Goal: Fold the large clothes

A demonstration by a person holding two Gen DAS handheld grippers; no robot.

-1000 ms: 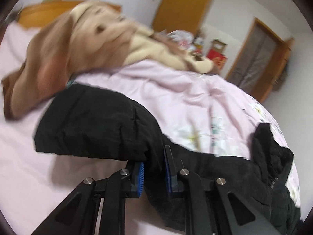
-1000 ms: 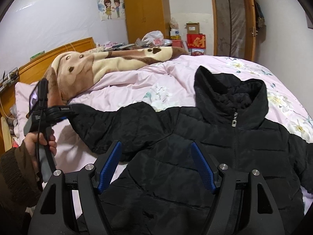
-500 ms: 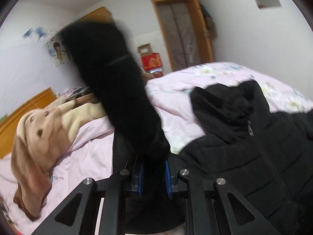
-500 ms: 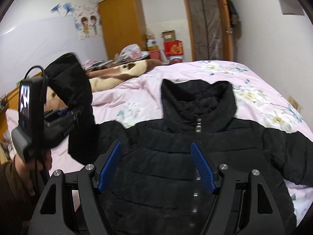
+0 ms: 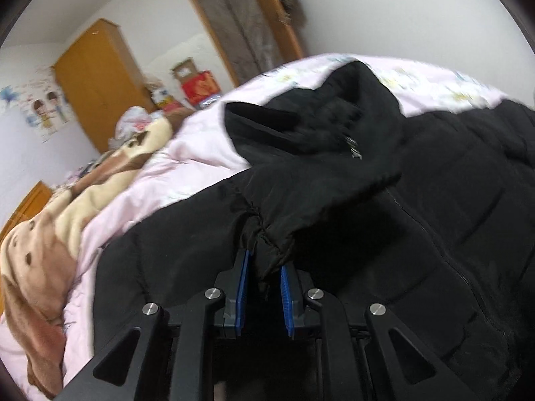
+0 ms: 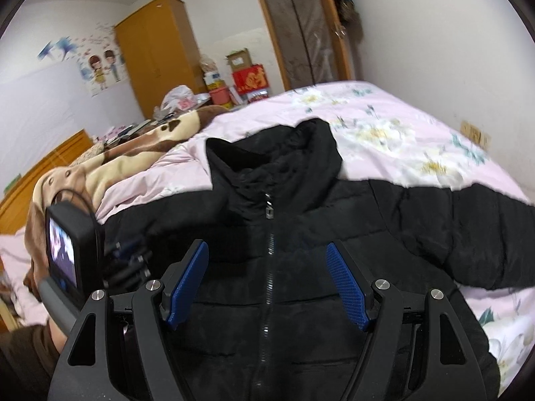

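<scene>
— Where is the jacket (image 6: 301, 267)?

— Spread face up on the bed (image 6: 384, 127), on the pink flowered quilt, zip closed, collar toward the far edge. One sleeve (image 6: 468, 227) lies stretched out toward the bed's right edge.

— And the other sleeve?

— The left gripper (image 5: 262, 287) has it. Its blue pads are drawn close together and pinch the cuff (image 5: 267, 244); the sleeve runs from there across the jacket's chest, just below the collar (image 5: 334, 123).

— The right gripper?

— The right gripper (image 6: 267, 287) hangs over the jacket's front with its jaws spread wide. The zip (image 6: 267, 260) shows between the pads, but they press on nothing.

— Anything else on the bed?

— A brown and cream blanket (image 6: 110, 163) bunched along the left edge, near the wooden headboard (image 6: 43, 173). In the right wrist view the left gripper's small screen (image 6: 62, 254) shows at the left, with a hand (image 6: 55, 334) under it.

— Behind the bed?

— A wooden wardrobe (image 6: 157, 53), a door (image 6: 301, 30) and some red boxes (image 6: 250, 78) beyond the far edge.
</scene>
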